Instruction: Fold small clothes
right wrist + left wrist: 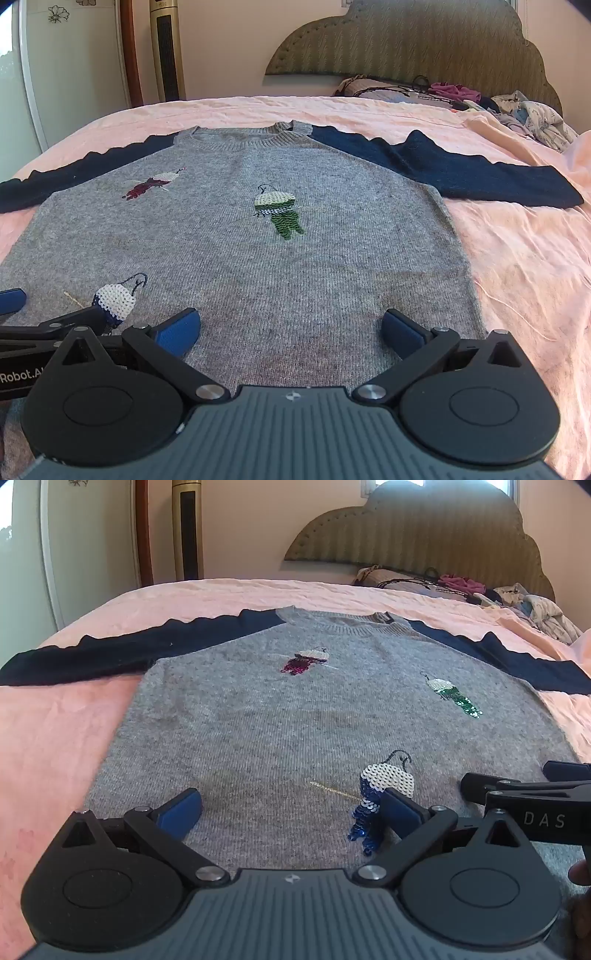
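Observation:
A small grey sweater (258, 720) with navy sleeves lies flat, front up, on the pink bed; it also shows in the right wrist view (258, 266). Both sleeves are spread out sideways. It carries three sequin figures: red (303, 661), green (456, 696) and blue (380, 794). My left gripper (291, 808) is open and empty, low over the hem on the left half. My right gripper (291, 328) is open and empty over the hem on the right half. Each gripper shows at the edge of the other's view.
The pink bedspread (517, 258) covers the bed. A pile of other clothes (517, 107) lies at the far right by the padded headboard (406, 40). A tower fan (166, 51) and a door stand behind the bed on the left.

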`<state>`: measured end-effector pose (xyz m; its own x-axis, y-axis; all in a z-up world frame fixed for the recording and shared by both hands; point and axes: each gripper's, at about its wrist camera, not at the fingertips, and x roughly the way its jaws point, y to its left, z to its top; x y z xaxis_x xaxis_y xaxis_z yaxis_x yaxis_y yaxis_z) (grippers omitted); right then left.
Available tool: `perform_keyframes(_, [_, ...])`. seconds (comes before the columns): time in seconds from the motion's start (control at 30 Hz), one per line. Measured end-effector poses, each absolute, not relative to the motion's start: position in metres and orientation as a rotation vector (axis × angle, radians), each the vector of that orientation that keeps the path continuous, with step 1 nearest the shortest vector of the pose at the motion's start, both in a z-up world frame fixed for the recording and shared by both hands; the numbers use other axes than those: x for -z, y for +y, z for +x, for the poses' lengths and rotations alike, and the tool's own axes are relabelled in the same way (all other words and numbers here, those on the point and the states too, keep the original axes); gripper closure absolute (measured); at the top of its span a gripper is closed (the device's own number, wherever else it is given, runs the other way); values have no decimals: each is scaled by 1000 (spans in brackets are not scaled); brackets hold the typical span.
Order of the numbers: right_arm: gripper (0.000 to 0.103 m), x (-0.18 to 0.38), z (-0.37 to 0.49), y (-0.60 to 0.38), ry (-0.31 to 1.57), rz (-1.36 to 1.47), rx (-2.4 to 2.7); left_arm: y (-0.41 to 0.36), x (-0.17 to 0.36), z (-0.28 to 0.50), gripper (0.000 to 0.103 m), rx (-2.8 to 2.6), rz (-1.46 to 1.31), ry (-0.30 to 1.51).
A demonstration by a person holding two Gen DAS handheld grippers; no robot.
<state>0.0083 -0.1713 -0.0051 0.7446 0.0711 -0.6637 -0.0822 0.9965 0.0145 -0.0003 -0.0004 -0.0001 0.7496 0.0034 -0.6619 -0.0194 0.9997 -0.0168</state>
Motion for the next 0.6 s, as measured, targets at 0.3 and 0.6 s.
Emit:
perform_keyframes(0.3, [0,5,8,-172,734,-8,-89,0,0,-1,0,-11,-31,720])
perform_keyframes(0.6, [0,5,8,-172,733,-10,-86,0,0,0,0,-11,-32,719])
